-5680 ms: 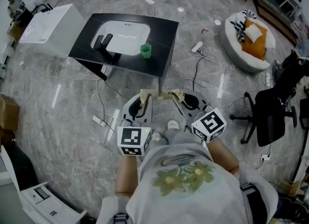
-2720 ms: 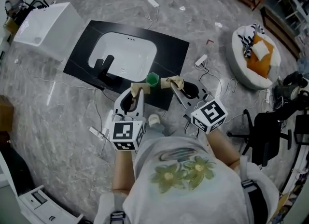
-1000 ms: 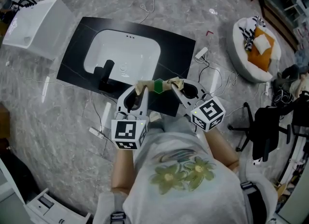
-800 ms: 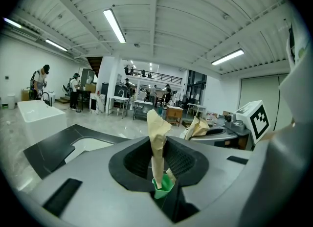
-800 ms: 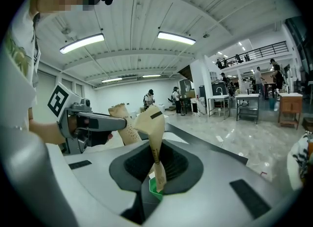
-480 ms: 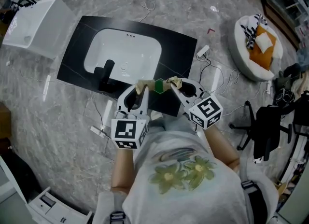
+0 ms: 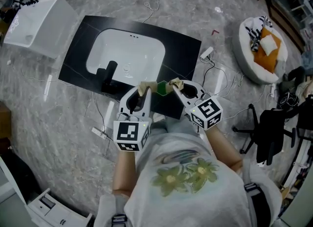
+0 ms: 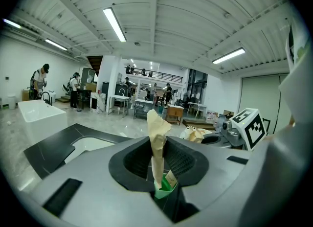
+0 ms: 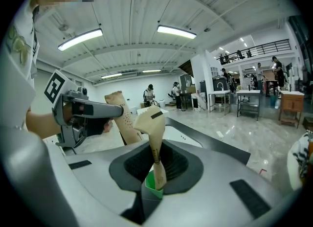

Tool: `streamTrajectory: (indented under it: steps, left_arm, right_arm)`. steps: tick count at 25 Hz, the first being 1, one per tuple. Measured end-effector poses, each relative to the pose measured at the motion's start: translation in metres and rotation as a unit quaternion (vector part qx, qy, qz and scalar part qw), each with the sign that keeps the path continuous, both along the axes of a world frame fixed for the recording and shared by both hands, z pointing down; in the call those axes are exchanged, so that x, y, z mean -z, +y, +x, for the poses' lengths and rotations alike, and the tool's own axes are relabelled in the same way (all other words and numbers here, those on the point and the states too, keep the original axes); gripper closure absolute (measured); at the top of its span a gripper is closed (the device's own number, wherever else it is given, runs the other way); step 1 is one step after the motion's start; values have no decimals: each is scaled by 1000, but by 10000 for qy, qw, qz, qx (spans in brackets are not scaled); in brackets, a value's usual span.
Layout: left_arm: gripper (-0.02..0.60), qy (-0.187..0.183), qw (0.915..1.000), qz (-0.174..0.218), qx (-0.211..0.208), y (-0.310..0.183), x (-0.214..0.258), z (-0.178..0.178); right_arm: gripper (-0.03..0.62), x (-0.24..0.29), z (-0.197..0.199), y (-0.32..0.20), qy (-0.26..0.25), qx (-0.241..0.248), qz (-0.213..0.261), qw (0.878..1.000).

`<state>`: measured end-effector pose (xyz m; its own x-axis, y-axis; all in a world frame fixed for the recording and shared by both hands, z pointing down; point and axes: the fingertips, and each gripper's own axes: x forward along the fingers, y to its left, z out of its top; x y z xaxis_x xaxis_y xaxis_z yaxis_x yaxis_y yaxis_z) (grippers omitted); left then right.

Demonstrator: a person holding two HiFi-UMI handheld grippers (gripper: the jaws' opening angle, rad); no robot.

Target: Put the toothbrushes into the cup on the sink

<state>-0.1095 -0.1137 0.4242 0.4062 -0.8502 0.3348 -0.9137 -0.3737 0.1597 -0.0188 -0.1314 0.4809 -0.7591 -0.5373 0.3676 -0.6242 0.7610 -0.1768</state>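
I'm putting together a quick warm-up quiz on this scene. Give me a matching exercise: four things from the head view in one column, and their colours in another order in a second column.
Things:
1. faucet
2. cup
3. sink basin
4. cushion on the round bed

Colours:
A. orange
B. white
C. black
D. green

Pairs: 1-C, 2-D, 3-B, 4-A
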Motion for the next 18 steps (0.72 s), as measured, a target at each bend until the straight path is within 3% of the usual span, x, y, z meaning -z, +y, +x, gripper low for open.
streamTrajectory:
  steps: [18]
  left_arm:
    - [492,2,9999,-64,121,-3,-5,-5]
  right_arm:
    - [539,-25,-11,-3,249,214,-99,9994]
